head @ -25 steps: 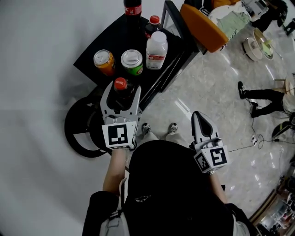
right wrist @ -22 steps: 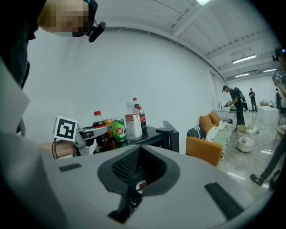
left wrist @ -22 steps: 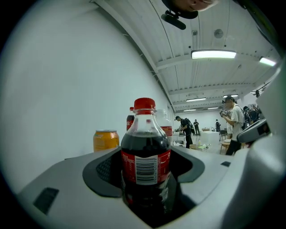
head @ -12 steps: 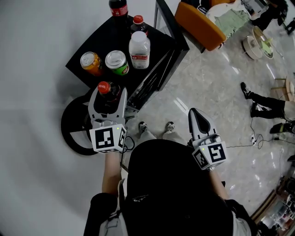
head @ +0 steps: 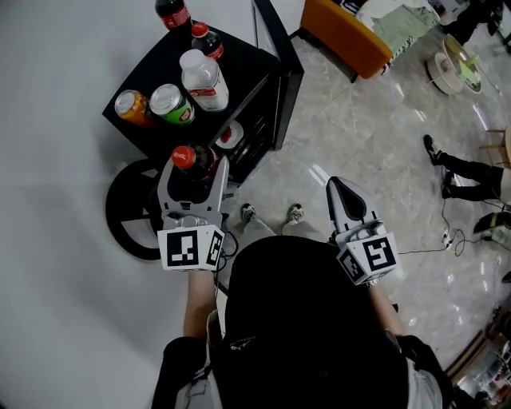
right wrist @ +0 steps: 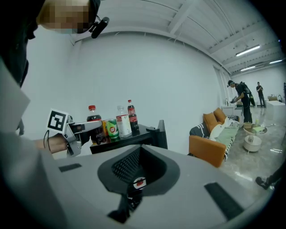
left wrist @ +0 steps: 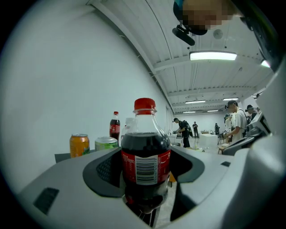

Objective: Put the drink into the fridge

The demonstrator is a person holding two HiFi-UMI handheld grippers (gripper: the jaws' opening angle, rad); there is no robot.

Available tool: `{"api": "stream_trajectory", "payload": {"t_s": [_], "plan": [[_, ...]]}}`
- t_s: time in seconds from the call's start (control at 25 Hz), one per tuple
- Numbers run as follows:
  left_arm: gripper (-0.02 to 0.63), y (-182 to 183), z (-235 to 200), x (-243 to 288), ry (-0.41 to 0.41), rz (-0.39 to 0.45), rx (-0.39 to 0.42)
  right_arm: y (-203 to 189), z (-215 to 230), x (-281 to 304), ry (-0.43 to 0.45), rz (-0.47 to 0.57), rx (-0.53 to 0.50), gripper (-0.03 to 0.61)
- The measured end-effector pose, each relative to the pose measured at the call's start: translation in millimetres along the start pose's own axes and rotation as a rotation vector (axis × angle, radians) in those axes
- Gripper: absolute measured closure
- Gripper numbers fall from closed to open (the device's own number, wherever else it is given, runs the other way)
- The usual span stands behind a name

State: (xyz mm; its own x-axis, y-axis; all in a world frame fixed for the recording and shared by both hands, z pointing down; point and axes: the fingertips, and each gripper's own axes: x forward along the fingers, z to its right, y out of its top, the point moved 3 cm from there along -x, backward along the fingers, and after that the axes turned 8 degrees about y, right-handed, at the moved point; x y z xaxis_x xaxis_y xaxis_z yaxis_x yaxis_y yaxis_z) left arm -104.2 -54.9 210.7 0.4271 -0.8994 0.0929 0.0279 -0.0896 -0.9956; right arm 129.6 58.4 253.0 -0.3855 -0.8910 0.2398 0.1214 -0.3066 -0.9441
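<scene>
A cola bottle (head: 186, 159) with a red cap stands upright between the jaws of my left gripper (head: 194, 165), which is shut on it just off the near corner of the black fridge (head: 247, 64). In the left gripper view the bottle (left wrist: 145, 154) fills the gap of that gripper (left wrist: 145, 179), both pads on its label. The fridge door (head: 275, 56) stands open, with a white and red item inside. My right gripper (head: 341, 190) hangs shut and empty over the floor to the right; the right gripper view shows its jaws (right wrist: 134, 187) together.
On the fridge top stand an orange can (head: 130, 107), a green can (head: 172, 103), a clear bottle (head: 203, 78) and two cola bottles (head: 173, 13). A round black base (head: 132, 212) lies left of the fridge. An orange sofa (head: 351, 28) and people are further off.
My left gripper has drawn the cola bottle off the fridge top toward me, past its near corner. The fridge has slid up and left in view. The right gripper has barely moved.
</scene>
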Motion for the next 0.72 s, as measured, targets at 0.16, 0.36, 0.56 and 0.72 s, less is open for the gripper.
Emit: {"api": "stream_trajectory", "payload": {"t_s": [0.16, 0.36, 0.56, 0.72], "plan": [[0.296, -7, 36, -4, -0.001, -0.012, -0.016, -6, 24, -20, 0.021, -0.015, 0.009, 0.565], [0.296, -18, 74, -8, -0.007, -0.006, -0.046, -16, 53, -33, 0.080, -0.074, -0.025, 0.565], [0.296, -30, 98, -5, -0.011, -0.005, -0.044, -27, 78, -37, 0.142, -0.131, -0.110, 0.565], [0.297, -44, 113, 5, -0.026, -0.016, -0.029, -23, 93, -22, 0.197, -0.105, -0.122, 0.565]]}}
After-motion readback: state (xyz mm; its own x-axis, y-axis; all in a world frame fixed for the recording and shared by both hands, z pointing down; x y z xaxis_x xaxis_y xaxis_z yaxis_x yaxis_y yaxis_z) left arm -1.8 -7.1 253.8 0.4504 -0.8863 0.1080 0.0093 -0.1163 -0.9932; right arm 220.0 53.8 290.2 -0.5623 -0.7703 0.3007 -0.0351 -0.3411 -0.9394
